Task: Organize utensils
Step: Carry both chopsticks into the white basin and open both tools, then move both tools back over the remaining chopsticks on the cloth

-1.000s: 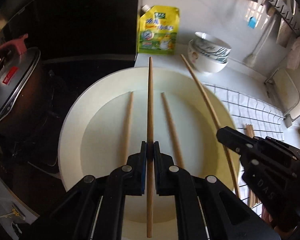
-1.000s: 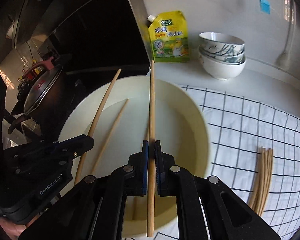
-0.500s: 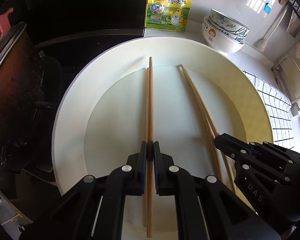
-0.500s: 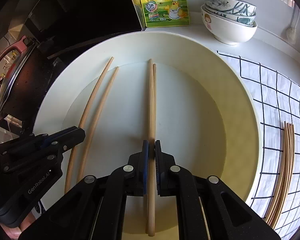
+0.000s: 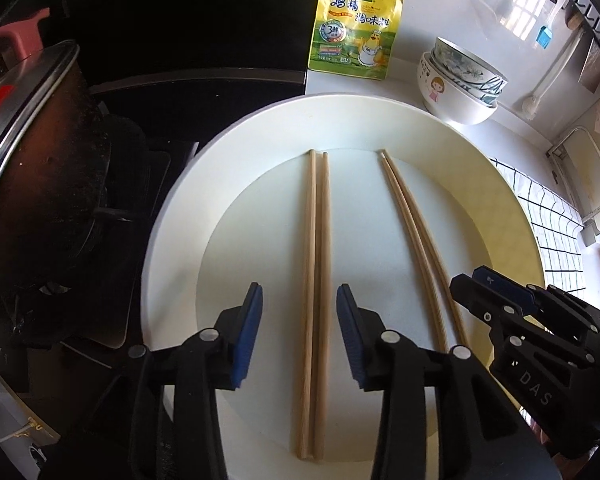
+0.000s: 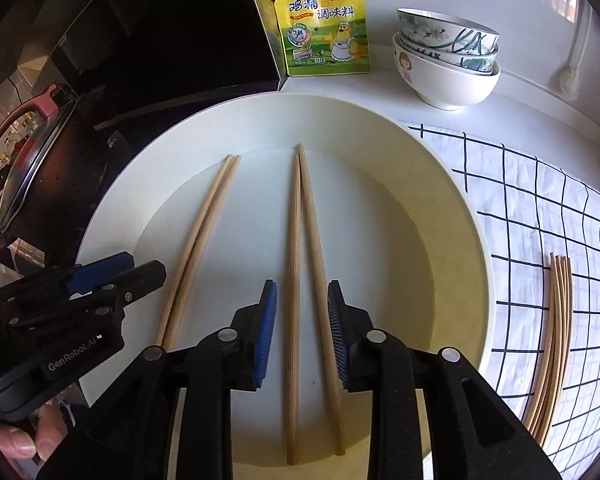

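Note:
A large cream plate (image 5: pixel 260 152) (image 6: pixel 440 184) holds two pairs of wooden chopsticks. My left gripper (image 5: pixel 299 330) is open; one pair (image 5: pixel 316 264) lies flat between its fingers. My right gripper (image 6: pixel 302 330) is open over the other pair (image 6: pixel 300 240), which meets at the far tips. Each view shows the other pair to the side: in the left wrist view at right (image 5: pixel 412 224), in the right wrist view at left (image 6: pixel 200 232). The right gripper shows in the left wrist view (image 5: pixel 480 288), the left one in the right wrist view (image 6: pixel 112 276).
A yellow seasoning pouch (image 5: pixel 356 28) (image 6: pixel 324 24) and stacked bowls (image 5: pixel 460 80) (image 6: pixel 448 60) stand behind the plate. A dark pot with lid (image 5: pixel 32 160) sits on the stove at left. A checked cloth (image 6: pixel 540 220) at right carries several more chopsticks (image 6: pixel 552 340).
Both grippers came down over the plate, then opened. Each let go of its chopstick, which now lies beside another one on the plate, making two pairs.

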### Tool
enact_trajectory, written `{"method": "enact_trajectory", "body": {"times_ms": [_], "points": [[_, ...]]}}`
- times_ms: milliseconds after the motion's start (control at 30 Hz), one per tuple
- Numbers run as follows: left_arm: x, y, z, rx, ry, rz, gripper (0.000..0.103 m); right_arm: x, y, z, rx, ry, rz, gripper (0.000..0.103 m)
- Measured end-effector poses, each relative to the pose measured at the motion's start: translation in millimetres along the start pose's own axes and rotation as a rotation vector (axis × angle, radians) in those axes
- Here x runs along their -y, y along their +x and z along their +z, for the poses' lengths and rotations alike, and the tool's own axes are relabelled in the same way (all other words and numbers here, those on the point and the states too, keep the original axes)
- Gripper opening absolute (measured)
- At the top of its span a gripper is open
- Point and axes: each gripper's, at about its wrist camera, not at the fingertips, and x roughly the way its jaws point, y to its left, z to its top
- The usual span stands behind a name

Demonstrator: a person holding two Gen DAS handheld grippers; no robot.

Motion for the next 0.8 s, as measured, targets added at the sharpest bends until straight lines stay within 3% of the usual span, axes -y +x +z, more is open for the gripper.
{"method": "enact_trajectory", "body": {"times_ms": [400, 800], "points": [[6, -16, -3, 0.022, -0.002, -0.011, 0.043, 0, -17, -5, 0.01, -0.01, -0.011, 0.026], [20, -37, -12, 0.056, 0.01, -0.021, 0.057, 8, -47, -18, 0.051, 0.004, -0.019, 0.031]]}}
